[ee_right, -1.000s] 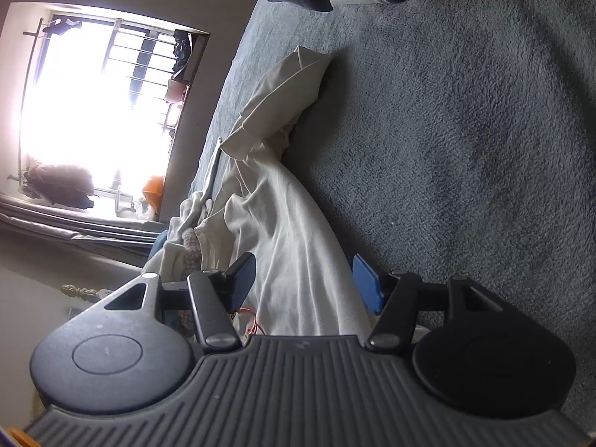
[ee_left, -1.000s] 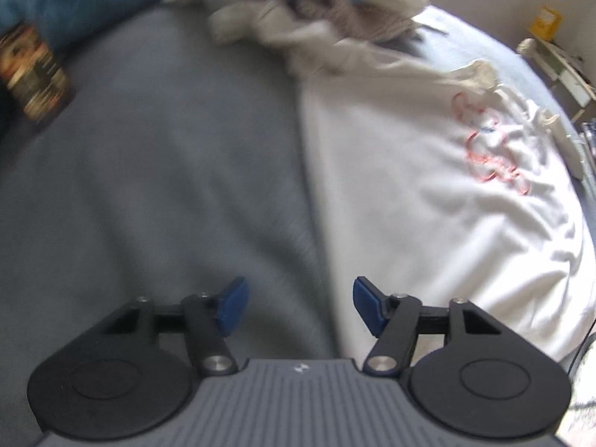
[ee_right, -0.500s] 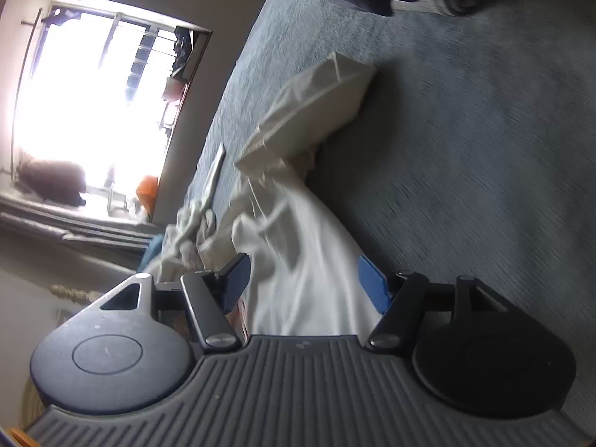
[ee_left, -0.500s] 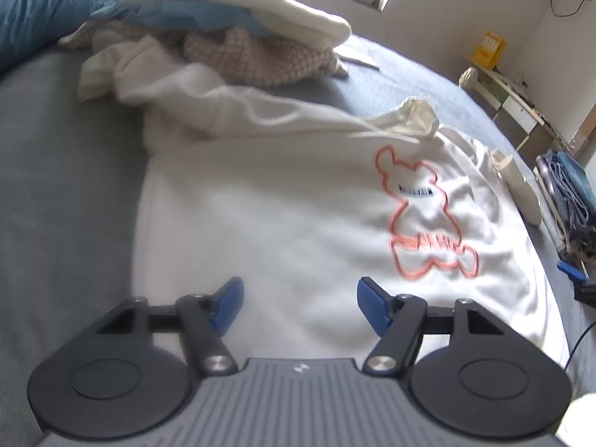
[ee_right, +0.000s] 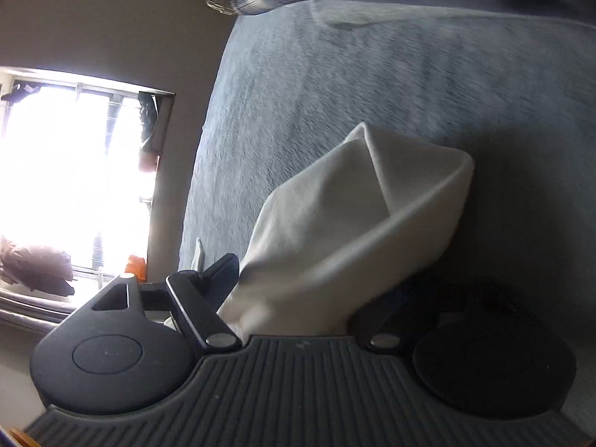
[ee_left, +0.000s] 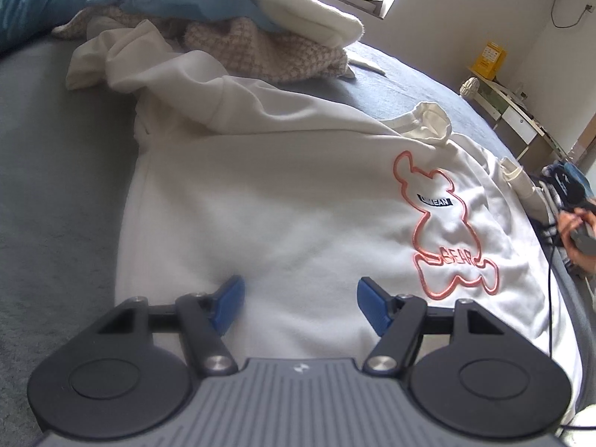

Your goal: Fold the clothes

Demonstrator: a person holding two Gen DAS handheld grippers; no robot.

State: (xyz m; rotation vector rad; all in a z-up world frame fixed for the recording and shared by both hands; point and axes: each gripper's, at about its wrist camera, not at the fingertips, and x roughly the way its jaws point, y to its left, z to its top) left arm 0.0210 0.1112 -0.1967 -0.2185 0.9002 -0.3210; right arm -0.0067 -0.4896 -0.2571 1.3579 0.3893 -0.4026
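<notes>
Left claw (ee_left: 301, 307): jaws spread wide, nothing between them, poised over the near hem of the white sweatshirt (ee_left: 279, 201). Right claw (ee_right: 298, 290): jaws have just been opening; a sleeve (ee_right: 357, 219) of the sweatshirt lies between them, grip contact not determinable. The sweatshirt lies flat on a grey bed (ee_left: 56, 186), bear print up. A clothes pile (ee_left: 223, 26) sits at the far side. A window (ee_right: 70, 171) stands beyond the bed.

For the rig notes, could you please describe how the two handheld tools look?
Both look alike: the left tool has blue ribbed pads on black linkage arms with silver pivot screws, two round black discs and a ribbed grey body with a small white logo. The right tool looks darker in shadow.
</notes>
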